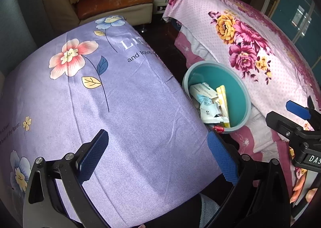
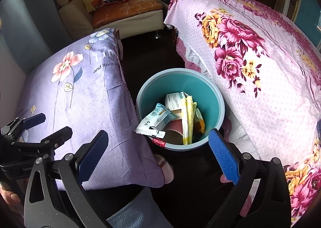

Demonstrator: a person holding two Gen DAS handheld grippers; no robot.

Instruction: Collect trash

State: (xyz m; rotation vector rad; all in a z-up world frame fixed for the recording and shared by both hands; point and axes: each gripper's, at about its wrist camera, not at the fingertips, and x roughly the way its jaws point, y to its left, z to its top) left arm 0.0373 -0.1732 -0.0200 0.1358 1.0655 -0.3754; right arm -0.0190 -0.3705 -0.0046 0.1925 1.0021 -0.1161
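Hovering w/ both claws point(image 1: 157, 155) point(image 2: 158, 154) spread wide, empty, over bin point(image 2: 220, 105) wedged btwn cushion point(image 2: 84, 95) edge and bed point(image 2: 260, 87).

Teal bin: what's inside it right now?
The teal bin holds a white wrapper, a white carton, yellow sticks and an orange packet. Anything beneath is covered.

Both wrist views down onto bin point(image 1: 239, 95)

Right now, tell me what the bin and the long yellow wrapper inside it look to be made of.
Bin: probably moulded plastic, judging by its smooth teal wall, matte sheen and rolled grey-blue rim.
Long yellow wrapper: seemingly thin plastic film or coated paper; it is flat and creased, with crimped edges. The look leaves open which.
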